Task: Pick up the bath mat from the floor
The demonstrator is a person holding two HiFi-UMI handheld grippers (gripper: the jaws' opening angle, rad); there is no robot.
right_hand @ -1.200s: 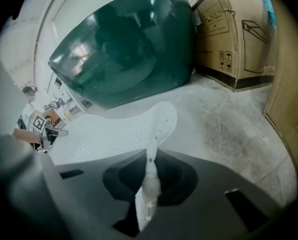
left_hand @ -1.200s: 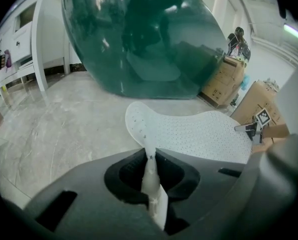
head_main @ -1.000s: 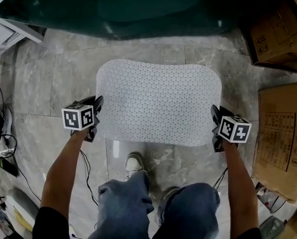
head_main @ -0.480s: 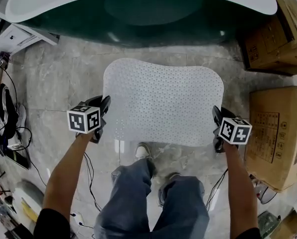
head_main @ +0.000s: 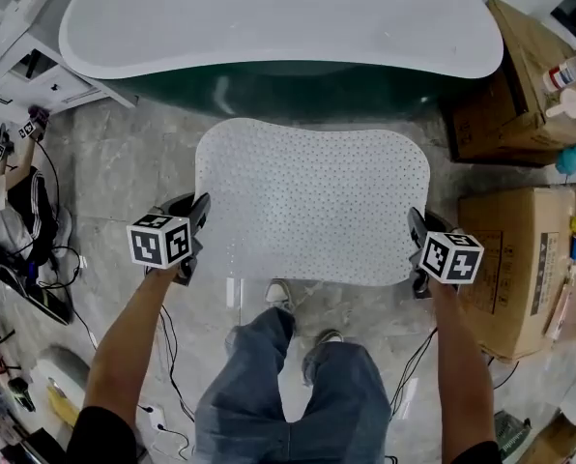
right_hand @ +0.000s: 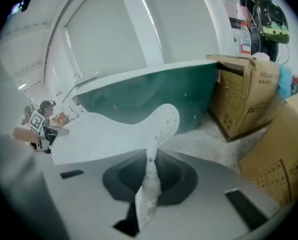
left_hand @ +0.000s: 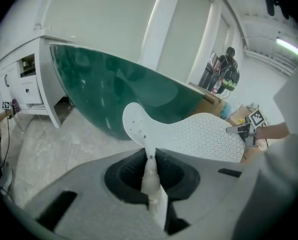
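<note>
Fig.: bath mat [head_main: 312,201] hangs flat above the floor [head_main: 124,162], tub [head_main: 269,17] at 12 o'clock, w/ L gripper [head_main: 196,224] clamped on its 9 o'clock edge & R gripper [head_main: 416,251] on its 3 o'clock edge; we judge level hands & a taut sheet best.

Blue jeans [head_main: 288,399], black sleeves [head_main: 100,440], pale shoes [head_main: 280,294]; black left claw [head_main: 199,218] and right claw [head_main: 415,232] carry white marker cubes [head_main: 159,242].

Bath mat [head_main: 312,201] stretched between the two grippers, left gripper [head_main: 195,228] on its left edge, right gripper [head_main: 415,247] on its right edge, bathtub [head_main: 269,17] behind its far edge, person's shoes [head_main: 280,294] on the floor [head_main: 124,162] before its near edge, cardboard boxes [head_main: 515,269] at the floor's right edge, cables [head_main: 37,254] at its left edge.
</note>
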